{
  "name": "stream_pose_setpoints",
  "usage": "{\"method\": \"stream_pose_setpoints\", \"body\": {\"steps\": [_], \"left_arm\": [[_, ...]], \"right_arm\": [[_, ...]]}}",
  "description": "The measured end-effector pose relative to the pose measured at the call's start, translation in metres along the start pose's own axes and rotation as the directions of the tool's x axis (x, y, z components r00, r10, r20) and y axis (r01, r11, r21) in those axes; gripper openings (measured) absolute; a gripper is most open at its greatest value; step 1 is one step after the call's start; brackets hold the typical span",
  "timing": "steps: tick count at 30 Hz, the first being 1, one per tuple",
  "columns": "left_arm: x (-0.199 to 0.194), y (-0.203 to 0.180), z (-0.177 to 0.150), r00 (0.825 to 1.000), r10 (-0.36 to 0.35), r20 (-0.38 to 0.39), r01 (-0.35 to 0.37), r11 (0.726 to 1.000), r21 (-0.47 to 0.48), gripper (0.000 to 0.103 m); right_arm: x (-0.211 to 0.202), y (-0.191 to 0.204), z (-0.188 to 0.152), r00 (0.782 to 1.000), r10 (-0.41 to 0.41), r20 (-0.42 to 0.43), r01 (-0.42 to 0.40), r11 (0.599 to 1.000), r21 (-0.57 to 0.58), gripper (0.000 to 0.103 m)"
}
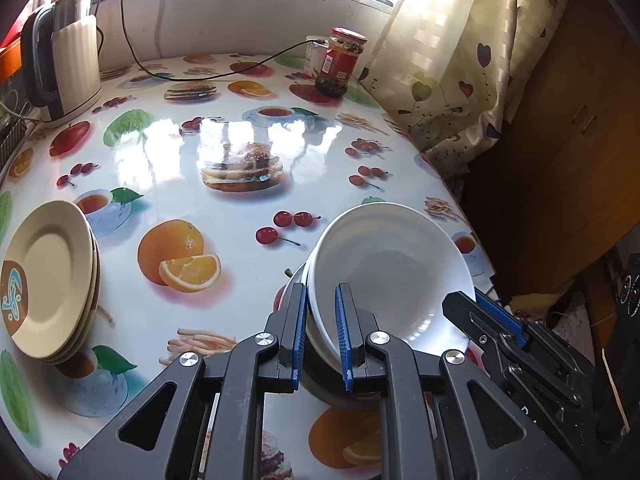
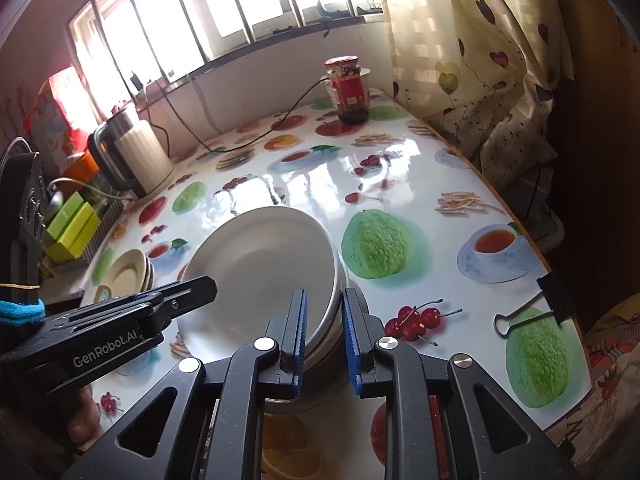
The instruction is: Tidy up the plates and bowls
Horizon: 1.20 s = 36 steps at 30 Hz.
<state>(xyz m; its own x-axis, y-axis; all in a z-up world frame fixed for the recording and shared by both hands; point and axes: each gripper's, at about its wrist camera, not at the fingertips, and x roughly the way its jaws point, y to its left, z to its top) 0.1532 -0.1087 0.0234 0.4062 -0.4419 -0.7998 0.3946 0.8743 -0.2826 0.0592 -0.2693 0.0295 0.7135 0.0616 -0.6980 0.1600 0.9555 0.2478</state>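
Hand-held grippers, left [image 1: 322, 320] and right [image 2: 324, 328], each nipped shut on opposite rims of the white bowls [image 1: 384, 268] stacked near the table [image 1: 240, 128] edge: judged best moved level, in step, grips kept firm.

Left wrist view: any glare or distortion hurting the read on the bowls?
Left wrist view: window glare washes the table centre, fisheye bends its edges, white bowls stay sharp. Right wrist view: blown-out window, glare streaks behind the bowls, corners dark.
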Motion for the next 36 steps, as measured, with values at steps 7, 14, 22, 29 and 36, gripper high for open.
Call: {"method": "stream_pose_setpoints", "body": {"steps": [7,14,22,29,36], "left_arm": [[0.0,0.0,0.0,1.0,0.0,-0.001,0.0,1.0,0.001,0.015],[0.0,0.001,0.0,1.0,-0.001,-0.002,0.001,1.0,-0.001,0.015],[0.0,0.002,-0.001,1.0,-0.004,0.002,0.004,1.0,0.001,0.015],[-0.001,0.001,-0.001,1.0,-0.006,0.007,0.006,1.0,0.008,0.017],[-0.013,-0.003,-0.005,0.998,0.022,0.063,-0.024,0.999,0.039,0.023]], "right_arm": [[0.002,-0.002,-0.002,1.0,-0.004,-0.003,0.004,1.0,0.002,0.019],[0.003,-0.002,-0.003,1.0,-0.005,-0.004,0.005,1.0,0.001,0.019],[0.003,-0.002,-0.002,1.0,-0.004,-0.002,0.004,1.0,0.004,0.02],[0.0,-0.003,-0.001,1.0,-0.011,0.016,0.01,1.0,0.014,0.035],[-0.009,-0.002,-0.002,0.999,-0.006,0.041,0.005,1.0,0.017,0.04]]}}
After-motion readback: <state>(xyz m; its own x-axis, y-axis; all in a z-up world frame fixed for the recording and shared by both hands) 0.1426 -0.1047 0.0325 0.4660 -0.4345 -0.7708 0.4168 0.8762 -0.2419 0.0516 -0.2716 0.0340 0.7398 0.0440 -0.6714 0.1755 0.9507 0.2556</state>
